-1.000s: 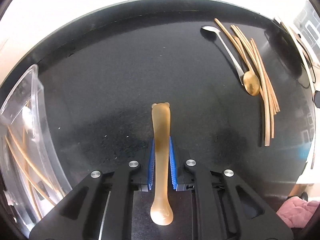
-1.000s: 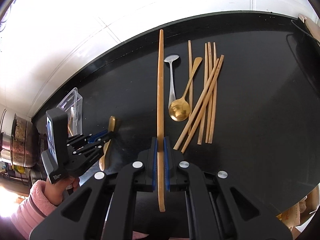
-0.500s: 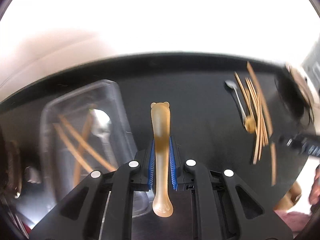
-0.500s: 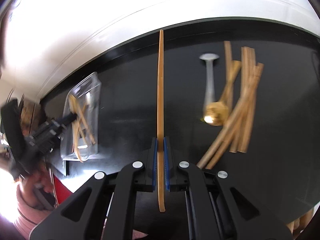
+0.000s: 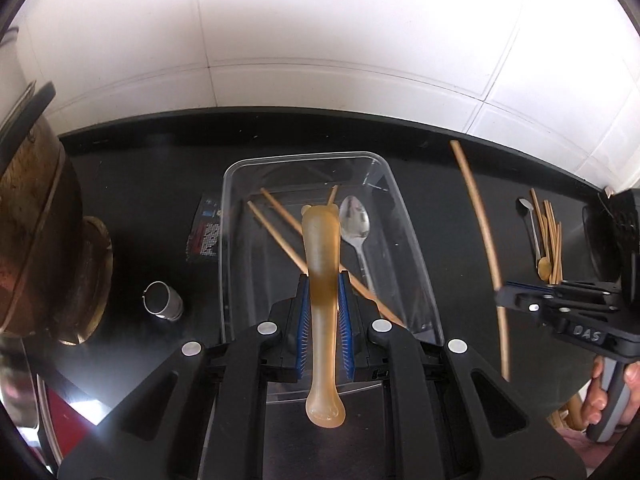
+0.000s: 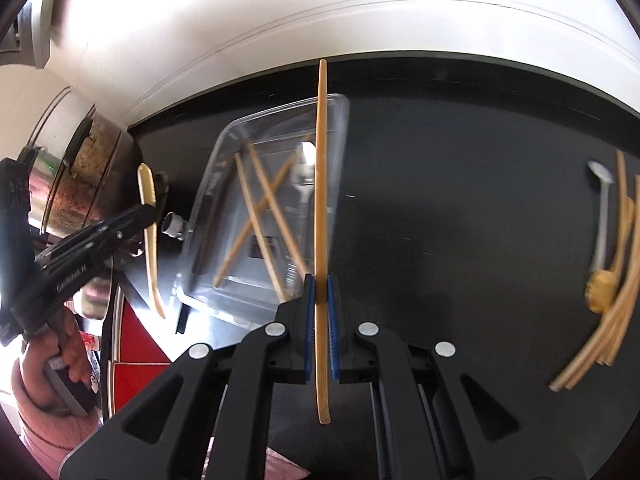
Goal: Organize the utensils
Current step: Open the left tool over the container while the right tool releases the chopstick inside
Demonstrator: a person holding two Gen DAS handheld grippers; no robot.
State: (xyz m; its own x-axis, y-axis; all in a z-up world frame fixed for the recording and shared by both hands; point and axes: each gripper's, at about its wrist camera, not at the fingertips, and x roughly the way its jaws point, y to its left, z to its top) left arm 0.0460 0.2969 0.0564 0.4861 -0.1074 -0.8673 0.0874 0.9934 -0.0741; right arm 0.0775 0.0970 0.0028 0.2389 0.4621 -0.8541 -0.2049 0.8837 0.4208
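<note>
Amber translucent spoon (image 5: 322,264), possibly silicone, in left claw (image 5: 323,304)

Kitchen: black counter (image 5: 140,160), white tiles (image 5: 320,20), pot (image 5: 36,208).

A black countertop (image 5: 132,184) runs beneath a wall of glossy white tiles (image 5: 320,28), brightly lit and washed out toward the top. At the counter's left end stands a large, tarnished metal pot (image 5: 36,216). A small metal cylinder (image 5: 162,301) sits beside it. Red cabinet fronts (image 6: 138,348) show below the counter's edge.
</note>
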